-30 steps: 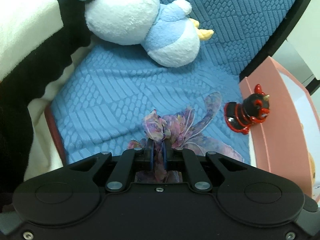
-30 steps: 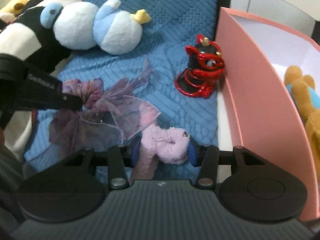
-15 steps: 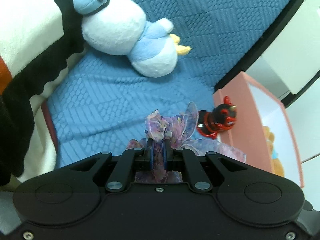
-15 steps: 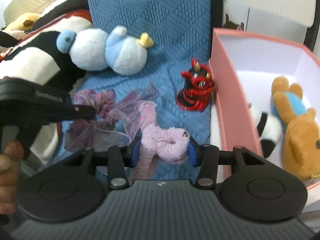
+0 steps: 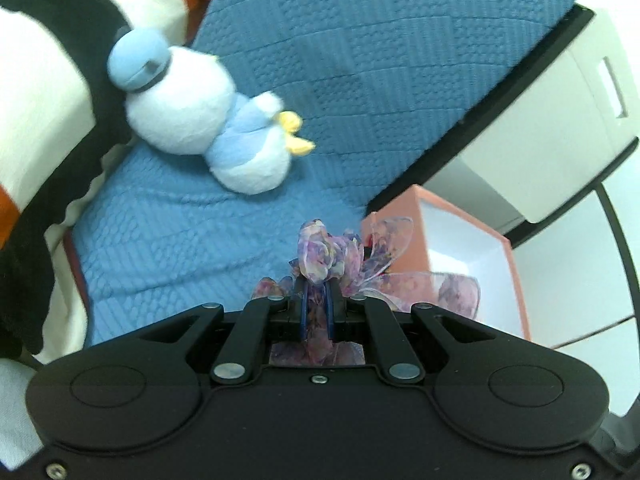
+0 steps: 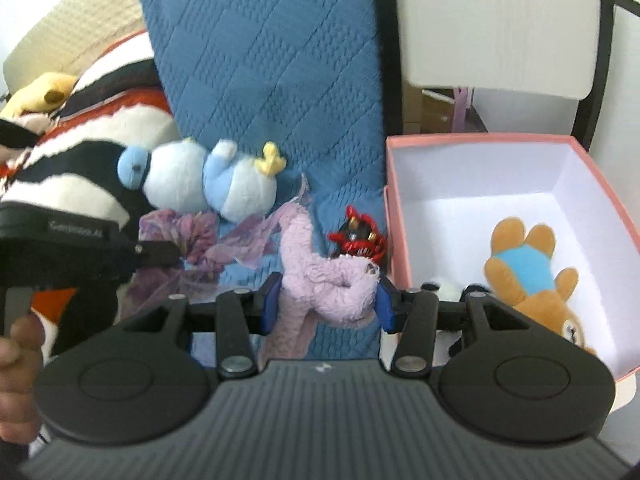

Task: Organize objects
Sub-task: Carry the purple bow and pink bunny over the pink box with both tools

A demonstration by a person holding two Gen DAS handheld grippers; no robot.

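We hold the sheer purple floral organza bow (image 5: 320,256) pinched in our left gripper (image 5: 316,312) and the fuzzy lilac plush toy (image 6: 326,280) clamped in our right gripper (image 6: 326,302), both lifted beside the pink cardboard box's (image 6: 390,208) near edge, seemingly for dropping in.

Layout, both wrist views: quilted blue cover w/ toys, box at its right edge.

Pink cardboard box (image 6: 600,184) sits right of quilted blue bed cover (image 6: 272,80); inside it, orange-and-blue plush bear (image 6: 528,276) at near right, small black-and-white plush (image 6: 444,290) to bear's left by near wall. Red-and-black devil figurine (image 6: 358,238) on cover just beside box's left wall. White-and-blue plush duck (image 5: 200,120) farther back-left on cover, against black-white-orange striped plush (image 5: 36,80) at far left. Sheer purple floral fabric bow (image 5: 340,256) in left gripper (image 5: 316,308), in front of duck, left of fuzzy pink plush piece (image 6: 324,272) in right gripper (image 6: 326,300). White cabinet (image 6: 492,20) behind box.
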